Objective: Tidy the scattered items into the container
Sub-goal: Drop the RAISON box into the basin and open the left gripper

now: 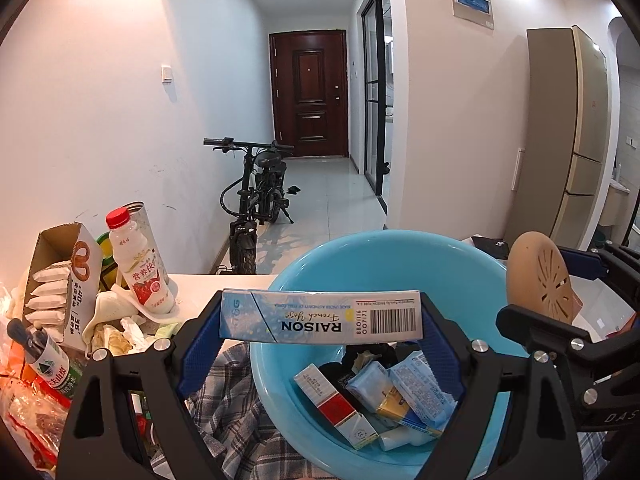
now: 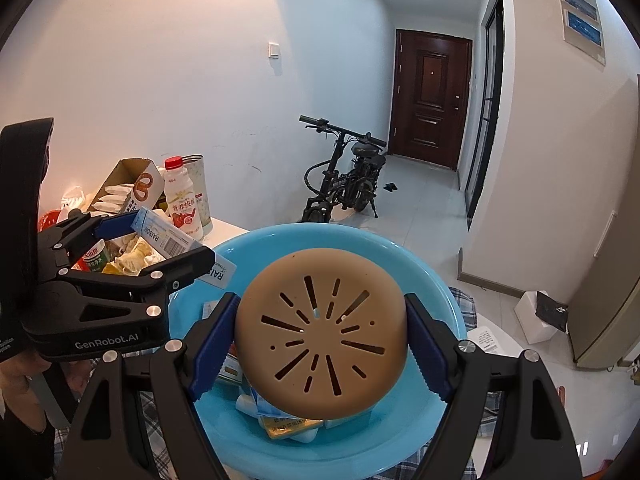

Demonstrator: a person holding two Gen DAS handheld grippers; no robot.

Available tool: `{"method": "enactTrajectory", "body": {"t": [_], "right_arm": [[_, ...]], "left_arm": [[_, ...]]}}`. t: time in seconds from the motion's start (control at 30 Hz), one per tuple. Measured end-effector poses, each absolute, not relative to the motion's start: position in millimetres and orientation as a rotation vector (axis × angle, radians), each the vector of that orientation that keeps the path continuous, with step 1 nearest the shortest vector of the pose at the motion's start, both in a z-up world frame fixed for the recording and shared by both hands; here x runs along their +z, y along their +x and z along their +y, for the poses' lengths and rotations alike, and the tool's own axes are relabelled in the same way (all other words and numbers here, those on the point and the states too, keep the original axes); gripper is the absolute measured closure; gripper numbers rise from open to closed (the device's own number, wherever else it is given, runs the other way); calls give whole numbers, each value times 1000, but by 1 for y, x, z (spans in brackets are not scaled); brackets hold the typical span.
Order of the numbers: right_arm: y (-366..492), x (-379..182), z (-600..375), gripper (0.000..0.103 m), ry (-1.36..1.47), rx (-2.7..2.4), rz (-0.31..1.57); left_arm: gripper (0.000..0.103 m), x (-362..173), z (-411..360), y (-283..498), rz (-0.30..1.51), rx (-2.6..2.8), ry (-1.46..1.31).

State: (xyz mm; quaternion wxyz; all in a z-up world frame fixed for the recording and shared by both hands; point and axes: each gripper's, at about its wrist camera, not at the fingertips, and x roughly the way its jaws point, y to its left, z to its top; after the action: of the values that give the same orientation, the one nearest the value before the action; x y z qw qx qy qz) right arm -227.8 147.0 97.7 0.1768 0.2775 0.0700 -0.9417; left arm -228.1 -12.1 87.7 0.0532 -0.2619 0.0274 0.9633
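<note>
Step in hand: depositing. Above the blue basin [image 1: 304, 264], the left gripper [image 1: 322, 320] is spread wide, clamping a RAISON carton [image 1: 320, 315] endwise; the right gripper [image 2: 322, 344] grips a tan slotted disc [image 2: 322, 334] over the basin's centre. Next: release both to drop among the packets [image 1: 400, 392] inside.

Basin [image 1: 304, 264] on the table [image 1: 224, 284], packets [image 1: 384, 392] lying in it. Long box [image 1: 322, 314] and slotted disc [image 2: 322, 332] held above the basin, disc to the right. Milk bottle [image 1: 140, 264] and open carton [image 1: 60, 276] left of basin; bike [image 1: 256, 196] behind on the floor.
</note>
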Motion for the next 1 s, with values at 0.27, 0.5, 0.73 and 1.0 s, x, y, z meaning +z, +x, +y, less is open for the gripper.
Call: {"method": "enactTrajectory", "body": {"t": [0.27, 0.5, 0.73, 1.0], "right_arm": [[-226, 99, 154, 21, 776, -2674, 193], [-227, 100, 166, 21, 783, -2698, 181], [-224, 104, 168, 21, 767, -2701, 173], [-225, 102, 157, 21, 776, -2690, 204]], "left_arm": [[16, 87, -8, -228, 109, 2925, -799], [0, 87, -12, -230, 118, 2981, -820], [0, 87, -17, -232, 90, 2975, -844], [0, 89, -18, -230, 74, 2965, -837]]}}
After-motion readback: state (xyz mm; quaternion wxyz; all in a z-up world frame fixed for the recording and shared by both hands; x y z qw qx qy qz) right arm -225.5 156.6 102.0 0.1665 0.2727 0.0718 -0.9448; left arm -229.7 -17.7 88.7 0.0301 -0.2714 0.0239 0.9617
